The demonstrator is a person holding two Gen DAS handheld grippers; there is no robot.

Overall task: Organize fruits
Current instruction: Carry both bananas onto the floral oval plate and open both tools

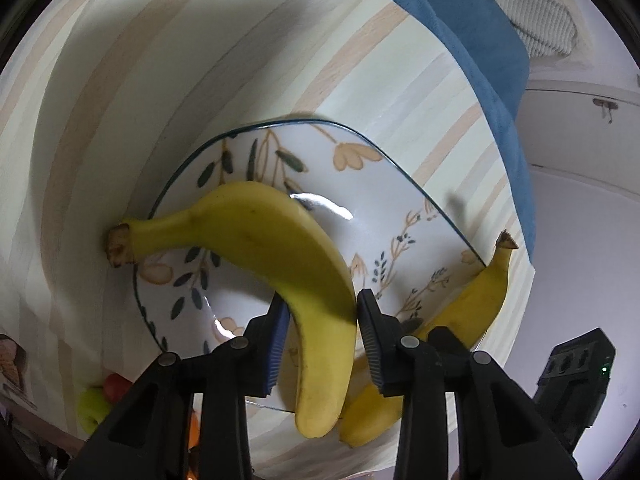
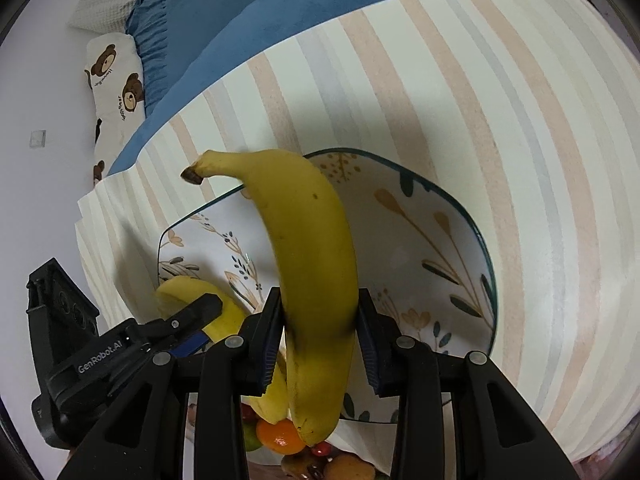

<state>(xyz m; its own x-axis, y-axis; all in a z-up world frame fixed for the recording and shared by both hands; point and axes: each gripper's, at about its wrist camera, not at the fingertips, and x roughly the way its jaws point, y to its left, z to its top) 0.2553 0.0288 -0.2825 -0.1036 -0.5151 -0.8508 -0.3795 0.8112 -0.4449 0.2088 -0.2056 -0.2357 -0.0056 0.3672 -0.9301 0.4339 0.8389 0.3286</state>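
While both claws hover over the plate (image 1: 360, 148), I hold 1 banana each: left gripper (image 1: 320, 344) clamps banana A (image 1: 280, 248), right gripper (image 2: 320, 344) w/ banana B (image 2: 312, 240) between its jaws, long axis running fwd past the fingertips, plate directly below.

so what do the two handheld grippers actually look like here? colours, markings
Both are black plastic with angular arms and round silver pivot pins. The left gripper and right gripper carry jaws lined with ribbed blue pads. From the right wrist view, the left gripper's body reads "GenRobot.AI" in white. No cables, hands or sleeves are visible.
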